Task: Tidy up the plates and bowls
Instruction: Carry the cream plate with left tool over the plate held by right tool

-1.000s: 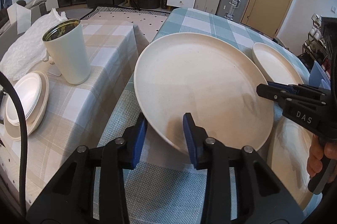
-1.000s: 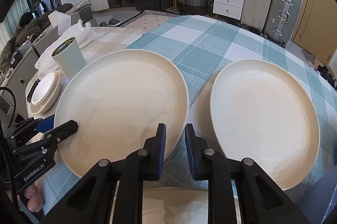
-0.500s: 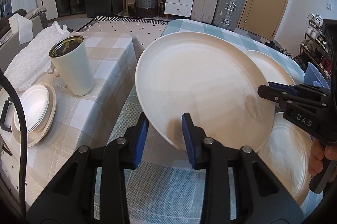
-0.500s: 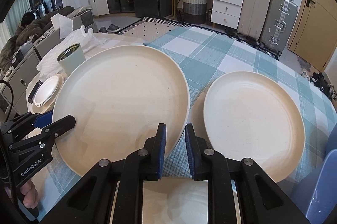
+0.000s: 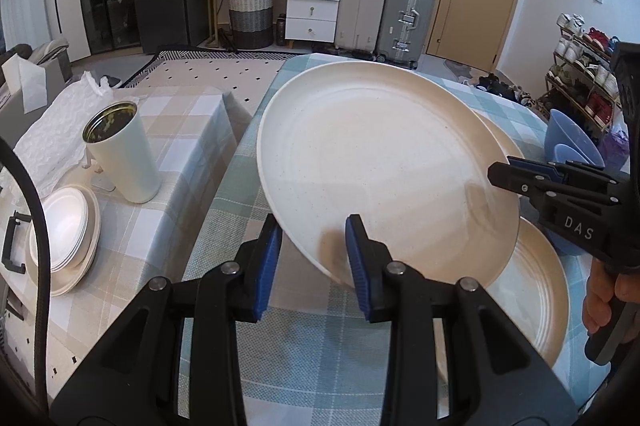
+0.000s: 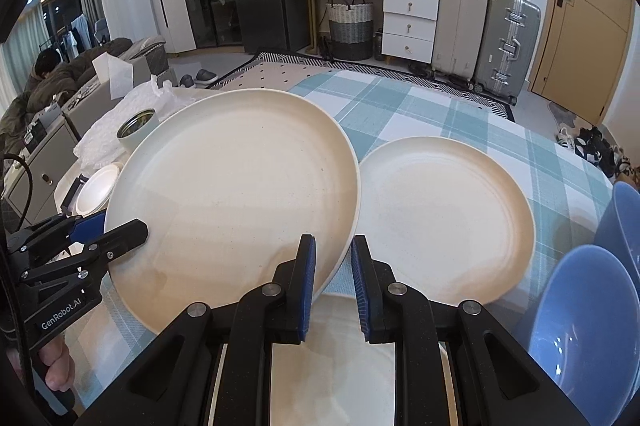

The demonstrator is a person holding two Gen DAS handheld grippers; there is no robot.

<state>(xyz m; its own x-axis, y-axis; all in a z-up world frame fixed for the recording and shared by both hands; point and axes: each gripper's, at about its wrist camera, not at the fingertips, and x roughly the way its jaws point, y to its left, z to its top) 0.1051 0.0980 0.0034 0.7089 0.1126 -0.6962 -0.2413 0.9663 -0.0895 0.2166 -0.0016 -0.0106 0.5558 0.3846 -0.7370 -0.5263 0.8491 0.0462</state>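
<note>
Teal checked tablecloth point(image 5: 304, 358) dropped lower in view than second ago. Big round cream plate point(image 5: 380, 162) now lifted clear, tilted. My left gripper point(image 5: 313, 258) and right gripper point(image 6: 333, 280) both pinching its rim.
</note>
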